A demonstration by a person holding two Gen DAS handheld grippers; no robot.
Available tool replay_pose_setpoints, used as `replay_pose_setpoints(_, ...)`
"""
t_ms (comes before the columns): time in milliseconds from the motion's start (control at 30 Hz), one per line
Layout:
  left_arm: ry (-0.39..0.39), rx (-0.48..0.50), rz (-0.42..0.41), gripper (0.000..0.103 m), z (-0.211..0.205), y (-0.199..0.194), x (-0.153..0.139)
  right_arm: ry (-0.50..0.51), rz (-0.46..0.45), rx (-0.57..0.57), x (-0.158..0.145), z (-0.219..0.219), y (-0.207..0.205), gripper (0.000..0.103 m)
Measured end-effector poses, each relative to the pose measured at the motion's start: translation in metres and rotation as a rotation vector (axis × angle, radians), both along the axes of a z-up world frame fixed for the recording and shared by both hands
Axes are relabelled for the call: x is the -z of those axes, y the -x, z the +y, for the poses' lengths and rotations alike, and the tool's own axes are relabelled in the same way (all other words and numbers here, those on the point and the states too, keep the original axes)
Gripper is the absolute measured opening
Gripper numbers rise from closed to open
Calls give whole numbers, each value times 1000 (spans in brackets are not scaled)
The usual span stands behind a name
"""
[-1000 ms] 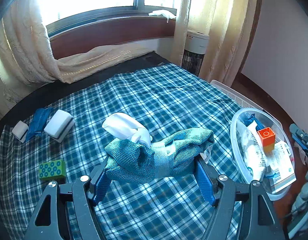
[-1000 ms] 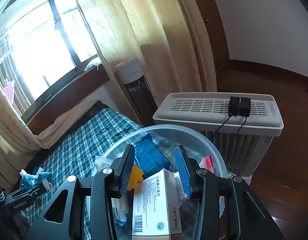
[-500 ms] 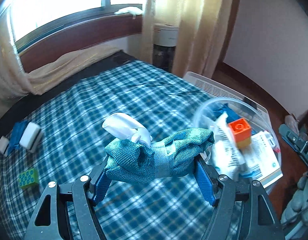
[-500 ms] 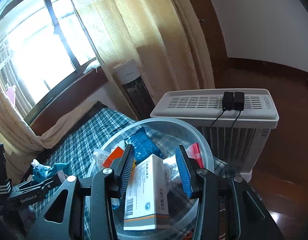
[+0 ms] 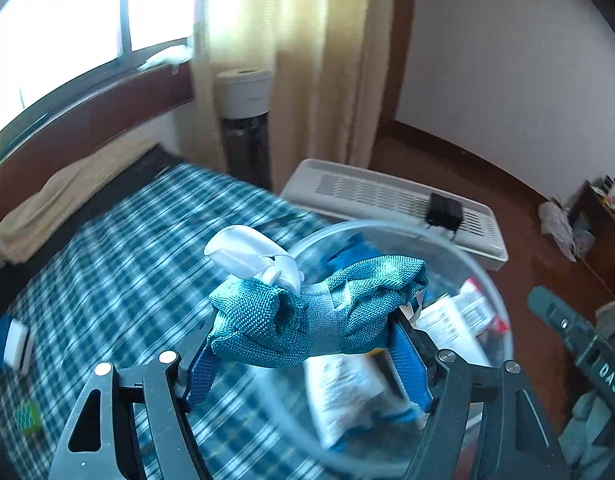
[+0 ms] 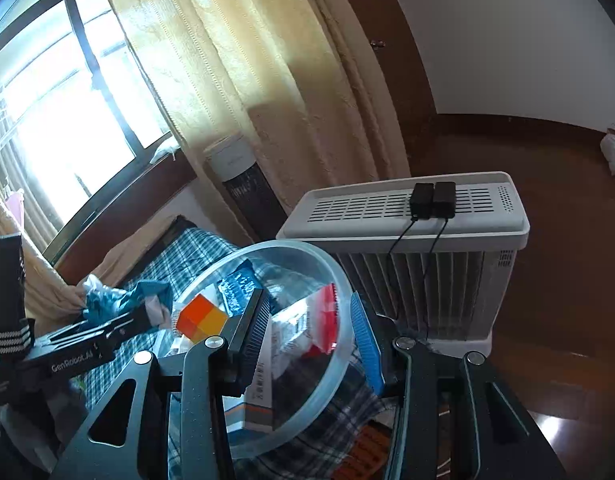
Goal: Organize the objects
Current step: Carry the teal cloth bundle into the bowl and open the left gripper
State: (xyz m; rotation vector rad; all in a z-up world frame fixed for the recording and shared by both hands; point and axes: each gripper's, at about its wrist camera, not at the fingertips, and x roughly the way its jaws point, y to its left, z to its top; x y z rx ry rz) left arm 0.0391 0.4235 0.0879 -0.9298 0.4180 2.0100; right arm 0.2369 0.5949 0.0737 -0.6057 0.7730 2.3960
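Observation:
My left gripper point(image 5: 307, 344) is shut on a teal fabric bow point(image 5: 315, 312) with a white ribbon loop, held just over the near rim of the clear plastic bowl point(image 5: 495, 292). The bowl holds a medicine box, packets and an orange-yellow block point(image 6: 201, 318). My right gripper point(image 6: 311, 344) grips the bowl's rim point(image 6: 339, 356), one finger inside and one outside, and the bowl is tilted. The left gripper with the bow also shows at the left of the right wrist view point(image 6: 119, 312).
The bowl sits at the edge of a blue plaid bed point(image 5: 127, 248). A white and blue eraser-like block point(image 5: 15, 344) and a green block point(image 5: 27, 416) lie far left. A white heater point(image 6: 407, 240) and a tower fan point(image 5: 245, 120) stand beyond the bed.
My left gripper has carried the bow rightward across the bed to the bowl. The right gripper has tilted the bowl and its contents have slid.

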Motion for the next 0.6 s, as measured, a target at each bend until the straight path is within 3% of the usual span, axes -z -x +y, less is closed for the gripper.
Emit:
replay_pose_setpoints(367, 11, 83, -6, 79, 53, -12, 7, 19, -9, 50, 6, 20, -17, 44)
replay_pose_setpoints(500, 0, 88, -14, 98, 56, -11, 9, 29, -15, 46, 9, 21, -14, 44)
replay_pose_setpoints(600, -13, 74, -23, 98, 50, -7, 7, 29, -15, 40, 10, 20, -13, 44)
